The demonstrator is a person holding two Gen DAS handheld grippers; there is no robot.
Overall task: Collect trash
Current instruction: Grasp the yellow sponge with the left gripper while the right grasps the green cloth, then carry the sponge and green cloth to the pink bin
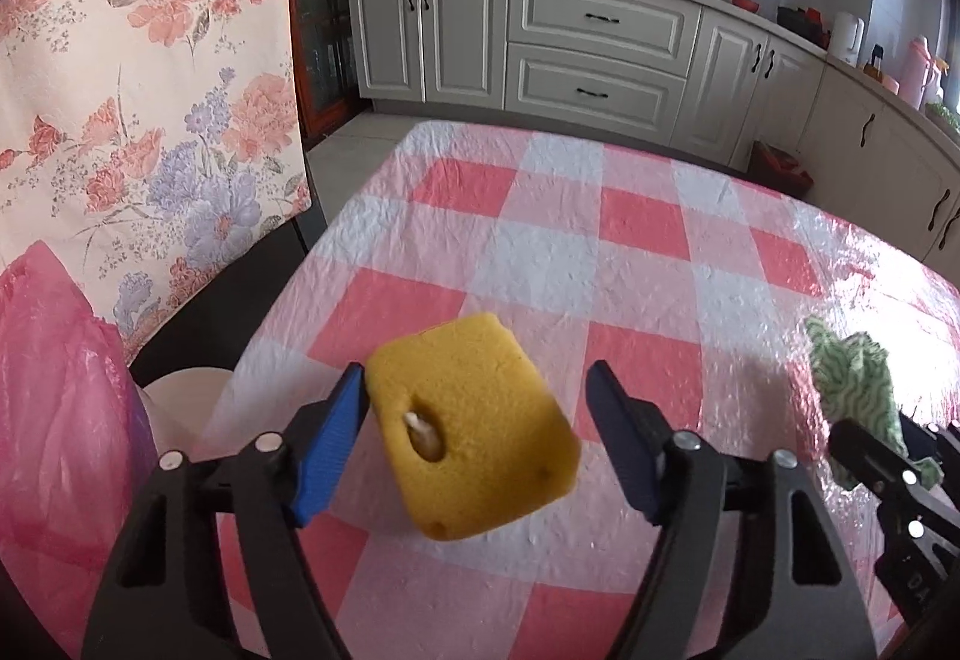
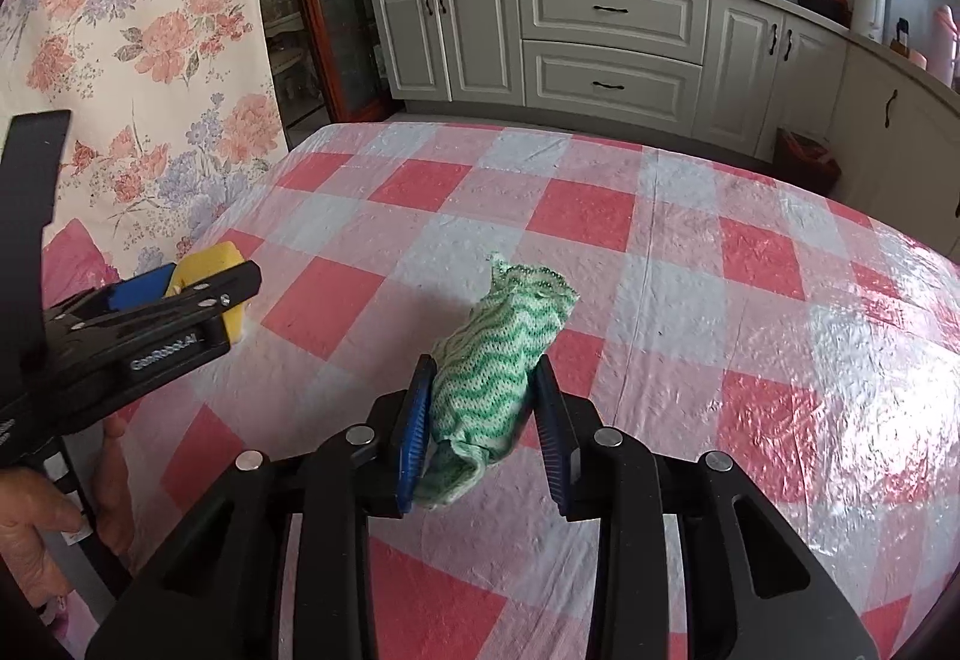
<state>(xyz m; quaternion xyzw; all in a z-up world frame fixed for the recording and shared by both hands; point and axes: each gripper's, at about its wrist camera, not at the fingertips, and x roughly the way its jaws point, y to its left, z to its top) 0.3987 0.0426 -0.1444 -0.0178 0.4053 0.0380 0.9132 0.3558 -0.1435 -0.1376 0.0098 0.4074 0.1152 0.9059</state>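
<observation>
Checked tablecloth [image 2: 690, 264] fills mid-frame; floral curtain [image 1: 150, 78] and pink bag [image 1: 54, 408] crowd left. Left gripper [image 1: 477, 414] released, yellow sponge [image 1: 474, 426] between. Right gripper [image 2: 483, 417] clenches green cloth [image 2: 498, 354].

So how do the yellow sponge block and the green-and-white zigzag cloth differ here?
The yellow sponge block is a firm, plain block; the green-and-white zigzag cloth is soft, patterned and bunched. The sponge sits between the open left gripper jaws; the cloth is clamped by the right gripper. Both are above the checked tablecloth.
</observation>
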